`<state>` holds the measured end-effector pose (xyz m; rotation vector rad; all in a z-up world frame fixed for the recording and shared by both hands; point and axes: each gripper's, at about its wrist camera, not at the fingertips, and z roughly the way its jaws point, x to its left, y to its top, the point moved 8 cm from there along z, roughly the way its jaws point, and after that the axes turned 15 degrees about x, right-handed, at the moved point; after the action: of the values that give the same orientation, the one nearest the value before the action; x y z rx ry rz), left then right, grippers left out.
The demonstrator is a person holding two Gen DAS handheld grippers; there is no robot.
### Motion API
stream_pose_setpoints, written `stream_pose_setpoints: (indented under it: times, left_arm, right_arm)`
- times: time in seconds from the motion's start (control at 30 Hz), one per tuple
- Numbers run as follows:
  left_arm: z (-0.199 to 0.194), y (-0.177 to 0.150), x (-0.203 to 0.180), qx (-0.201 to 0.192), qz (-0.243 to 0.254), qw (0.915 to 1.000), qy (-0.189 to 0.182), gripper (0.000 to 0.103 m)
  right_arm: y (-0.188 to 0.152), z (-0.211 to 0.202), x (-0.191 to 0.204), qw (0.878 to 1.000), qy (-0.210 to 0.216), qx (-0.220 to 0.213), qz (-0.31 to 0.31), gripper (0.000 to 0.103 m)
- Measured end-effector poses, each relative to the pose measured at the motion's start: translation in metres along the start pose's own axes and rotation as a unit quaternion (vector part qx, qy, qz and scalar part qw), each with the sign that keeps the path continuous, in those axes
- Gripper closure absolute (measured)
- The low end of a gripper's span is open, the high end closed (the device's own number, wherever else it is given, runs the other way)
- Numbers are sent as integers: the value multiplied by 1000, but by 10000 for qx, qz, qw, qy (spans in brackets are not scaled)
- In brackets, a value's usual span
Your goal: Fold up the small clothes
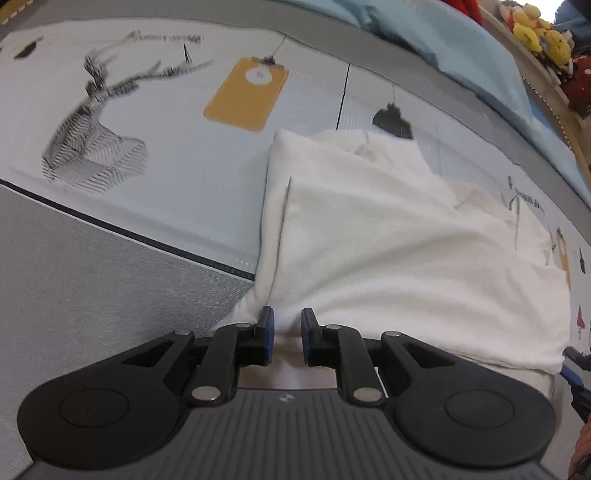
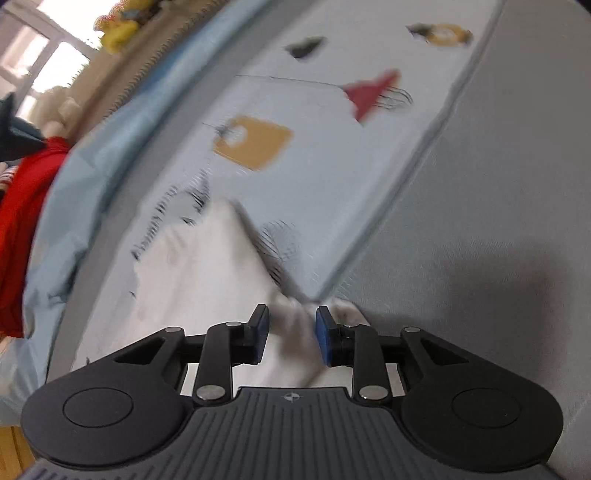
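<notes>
Left gripper (image 1: 287,334): your blue pads (image 1: 269,325) stand a little apart at lower centre of the left wrist view, with the near hem of the white garment (image 1: 388,243) in the gap. Whether they pinch the cloth, you cannot tell.

Right gripper (image 2: 291,332): your pads (image 2: 324,334) are apart, wider than the left pair; a bunched white corner (image 2: 295,325) sits between them, not clamped.

Garment position: partly folded, spread from lower centre toward the right of the left wrist view, lying on the printed mat (image 1: 177,155). In the right wrist view it runs from lower centre up toward centre-left, blurred.

Mat print: line-drawn deer (image 1: 92,129) at left, yellow tag (image 1: 247,94) at upper centre.

Surroundings: light blue fabric (image 1: 461,40) along the upper right, yellow plush toys (image 1: 535,33) at the top right corner. Red cloth (image 2: 26,229) at the left edge of the right wrist view.
</notes>
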<state>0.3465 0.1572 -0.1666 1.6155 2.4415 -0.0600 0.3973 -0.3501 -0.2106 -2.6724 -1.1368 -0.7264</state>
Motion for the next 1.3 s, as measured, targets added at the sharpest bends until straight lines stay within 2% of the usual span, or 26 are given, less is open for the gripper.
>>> stream_pose_setpoints:
  times: [0.03,0.1,0.2,0.3,0.43,0.53,0.63,0.7,0.77,0.83,0.93,1.03,1.17,1.3]
  left_arm:
    - [-11,-2,0,-138,49,9999,-65,84]
    - [-33,-7,0,-416,139,9990,-134,73]
    - [-67,-24,-1,-718,412,9965,-93,65]
    - [-95,-55,-4,-887,583,9943,26,64]
    - [-122,-114,-4,-1092,1018,9887,115,61]
    - [-119,-166,3,-1027,1265,9865,140,61]
    - [-99,-210,17,-754,1230,9895,127,63]
    - [-80,-234,29,-544,1196,9913,12,80]
    - [-63,-249,41,-153,953,9953,-59,85]
    - [-56,-257,44,-39,1008,9947,-173,85]
    - [-42,-267,54,224,1093,9938,-40,85]
    - [-30,-272,67,496,878,9945,-279,84]
    - [-24,-274,73,574,629,9958,-339,84]
    - [-21,-276,70,645,632,9953,-345,83]
  right_arm:
    - [1,-8,1,10000,-8,-71,-19,72]
    - [3,-34,9,9991,203,-313,-185,72]
    - [-2,-80,24,9936,452,-714,-743,72]
    - [-18,-133,33,9822,580,-1044,-1453,71]
    - [-47,-183,17,9647,687,-952,-2357,69]
    - [-75,-200,-17,9588,606,-708,-2685,67]
    - [-107,-200,-62,9559,172,-658,-2857,67]
    - [-116,-191,-93,9619,-240,-499,-2678,74]
    - [-118,-189,-111,9674,-56,-434,-2494,76]
    - [-123,-184,-127,9680,-251,-374,-2470,76]
    - [-135,-161,-151,9703,-415,87,-2381,75]
    - [-147,-144,-168,9710,-591,494,-2262,75]
    - [-155,-129,-179,9601,-1090,610,-2503,74]
    - [-152,-122,-192,9651,-1166,690,-2242,71]
